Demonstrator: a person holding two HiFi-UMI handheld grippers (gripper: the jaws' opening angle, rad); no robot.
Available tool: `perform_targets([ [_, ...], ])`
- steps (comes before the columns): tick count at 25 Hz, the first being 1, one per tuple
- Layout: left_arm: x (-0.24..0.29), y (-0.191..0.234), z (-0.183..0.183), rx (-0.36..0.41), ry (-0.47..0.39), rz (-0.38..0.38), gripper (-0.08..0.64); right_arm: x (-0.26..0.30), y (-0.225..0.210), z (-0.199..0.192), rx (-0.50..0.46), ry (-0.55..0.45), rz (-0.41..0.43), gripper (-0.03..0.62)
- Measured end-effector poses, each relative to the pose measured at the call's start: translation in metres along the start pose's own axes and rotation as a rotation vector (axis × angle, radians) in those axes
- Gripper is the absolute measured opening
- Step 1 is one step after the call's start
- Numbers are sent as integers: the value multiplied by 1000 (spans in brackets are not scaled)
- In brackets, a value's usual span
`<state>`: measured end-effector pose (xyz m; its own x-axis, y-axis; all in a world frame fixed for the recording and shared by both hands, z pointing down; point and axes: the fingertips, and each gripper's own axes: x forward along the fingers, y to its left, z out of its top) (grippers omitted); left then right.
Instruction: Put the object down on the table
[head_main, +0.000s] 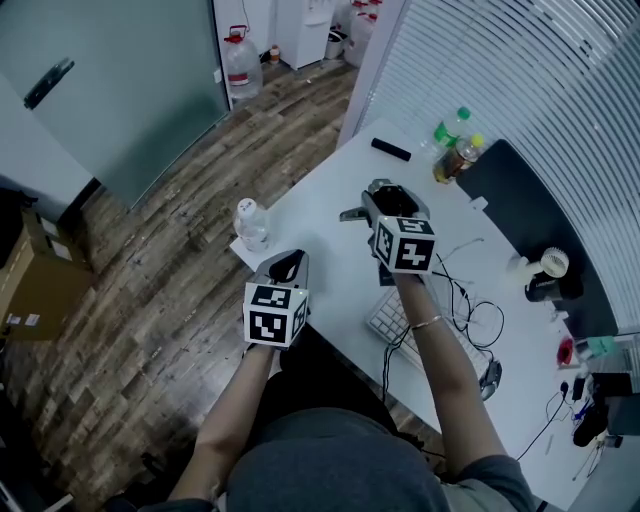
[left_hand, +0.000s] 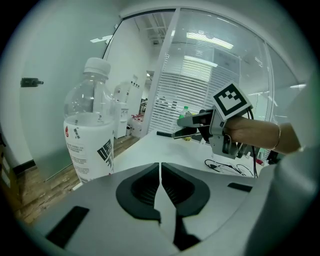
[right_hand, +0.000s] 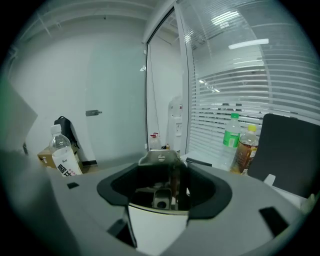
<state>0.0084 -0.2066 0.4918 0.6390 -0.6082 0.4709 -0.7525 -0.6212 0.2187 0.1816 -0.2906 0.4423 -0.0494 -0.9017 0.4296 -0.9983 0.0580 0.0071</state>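
Left gripper view: capped bottle (left_hand: 90, 131), clear above its label (left_hand: 92, 152).

Grey metal object (head_main: 356, 213) held above the table (head_main: 330, 275).
It is a dull grey, flat-sided piece with a round rivet or screw head on top (right_hand: 160, 159); what kind of tool it is cannot be told. It is clamped between the jaws of the right gripper (head_main: 388, 197). Its free end sticks out toward 9 o'clock in the head view, raised clear of the white tabletop.
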Motion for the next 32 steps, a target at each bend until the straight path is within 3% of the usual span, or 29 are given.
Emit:
perform_targets([
  [13, 24, 10, 10, -5, 17, 44, 31, 66, 1, -2, -22, 40, 62, 296],
  [32, 36, 23, -6, -67, 64, 82, 31, 134, 5, -53, -16, 147, 92, 296],
])
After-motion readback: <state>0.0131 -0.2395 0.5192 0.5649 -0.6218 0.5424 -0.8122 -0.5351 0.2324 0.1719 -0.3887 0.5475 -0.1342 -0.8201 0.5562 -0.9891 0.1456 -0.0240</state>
